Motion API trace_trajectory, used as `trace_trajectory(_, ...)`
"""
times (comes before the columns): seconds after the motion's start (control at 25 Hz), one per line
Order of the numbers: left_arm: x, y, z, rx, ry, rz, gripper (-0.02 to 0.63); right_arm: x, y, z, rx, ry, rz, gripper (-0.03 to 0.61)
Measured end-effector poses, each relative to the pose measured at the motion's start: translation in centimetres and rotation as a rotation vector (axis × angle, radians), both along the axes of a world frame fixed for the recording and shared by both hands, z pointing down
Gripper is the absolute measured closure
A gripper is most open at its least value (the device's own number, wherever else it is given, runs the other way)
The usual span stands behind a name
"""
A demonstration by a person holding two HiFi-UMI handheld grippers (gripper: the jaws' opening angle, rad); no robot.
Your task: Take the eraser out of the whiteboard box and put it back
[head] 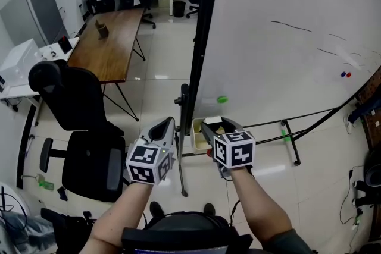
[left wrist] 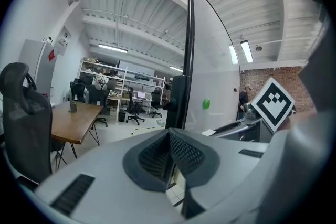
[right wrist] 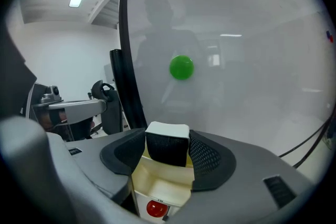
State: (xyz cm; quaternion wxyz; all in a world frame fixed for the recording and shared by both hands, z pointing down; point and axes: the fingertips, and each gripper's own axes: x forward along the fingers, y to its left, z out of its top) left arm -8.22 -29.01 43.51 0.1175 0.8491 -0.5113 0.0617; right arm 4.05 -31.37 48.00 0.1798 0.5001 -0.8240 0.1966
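Observation:
An eraser (right wrist: 167, 140) with a white back and black felt sits between the pads of my right gripper (right wrist: 168, 150), which is shut on it. Right under it is the cream whiteboard box (right wrist: 157, 186), open at the top, with a red round part (right wrist: 156, 209) on its front. In the head view the right gripper (head: 215, 129) hangs over the box (head: 196, 135) at the foot of the whiteboard (head: 286, 27). My left gripper (head: 162, 129) is beside it on the left; in its own view the left gripper (left wrist: 169, 161) has its pads together with nothing between them.
A green round magnet (right wrist: 181, 67) sticks to the board above the box. The board's dark frame post (head: 201, 38) and stand legs (head: 181, 151) are close on the left. A black office chair (head: 77, 122) and a wooden table (head: 113, 38) stand further left.

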Motion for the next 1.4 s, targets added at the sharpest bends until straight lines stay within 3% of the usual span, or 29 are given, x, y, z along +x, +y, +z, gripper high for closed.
trace_trajectory(0.36, 0.3, 1.2, -0.2, -0.008, 0.004, -0.005, 0.581, -0.1, 0.6, 0.7, -0.104, 0.057, -0.033, 0.299)
trace_trajectory(0.6, 0.4, 2.3, -1.0, 0.012, 0.012, -0.008, 0.58, -0.2, 1.2, 1.4, -0.225, 0.051, -0.067, 0.299)
trace_trajectory(1.12, 0.4, 3.0, -1.4, 0.016, -0.002, -0.016, 0.58, -0.7, 1.1, 3.7, -0.386, 0.178, -0.085, 0.299)
trace_trajectory(1.4, -0.1, 3.3, -1.2, 0.012, -0.007, -0.023, 0.58, -0.6, 0.7, 4.7, -0.436, 0.146, -0.049, 0.301)
